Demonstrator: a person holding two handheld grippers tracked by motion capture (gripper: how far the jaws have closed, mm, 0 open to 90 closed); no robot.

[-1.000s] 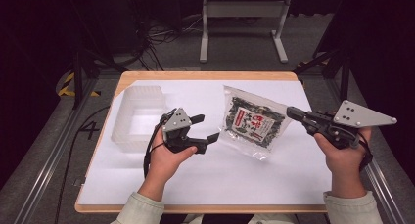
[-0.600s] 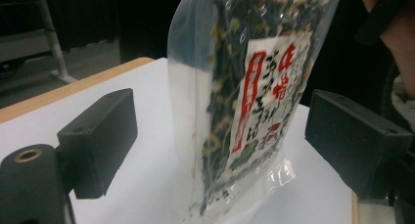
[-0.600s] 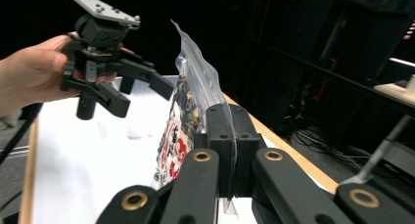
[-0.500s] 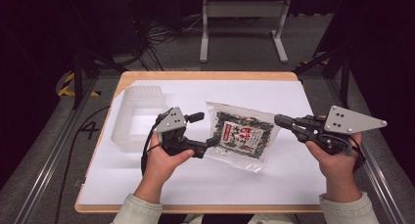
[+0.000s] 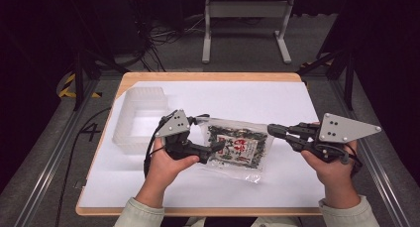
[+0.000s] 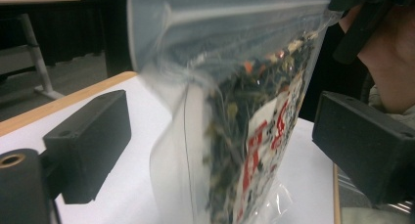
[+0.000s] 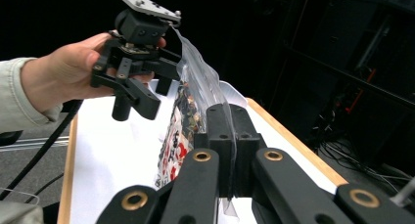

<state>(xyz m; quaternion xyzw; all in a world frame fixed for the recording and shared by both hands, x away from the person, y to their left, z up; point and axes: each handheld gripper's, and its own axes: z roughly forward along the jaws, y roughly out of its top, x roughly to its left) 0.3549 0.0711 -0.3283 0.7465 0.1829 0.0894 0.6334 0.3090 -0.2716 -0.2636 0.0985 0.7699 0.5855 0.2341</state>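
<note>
A clear zip bag (image 5: 237, 147) of dark dried bits with a red and white label hangs on edge above the white sheet. My right gripper (image 5: 272, 130) is shut on the bag's right edge; in the right gripper view its jaws (image 7: 227, 131) pinch the plastic. My left gripper (image 5: 208, 133) stands open around the bag's left end. Its jaws have just spread wide and come in slightly. In the left gripper view the bag (image 6: 235, 136) sits between the pads (image 6: 88, 145) without touching them. The right gripper view also shows the left gripper (image 7: 156, 82) by the bag (image 7: 188, 111).
A clear plastic tray (image 5: 138, 118) rests at the table's left, just behind the left hand. The white sheet (image 5: 277, 103) covers a wooden tabletop with a raised rim. A black cable trails from the left gripper over the front left.
The right gripper has carried the bag left and nearer the person. The bag's left end now lies between the left jaws, which stand wider than a second ago.
</note>
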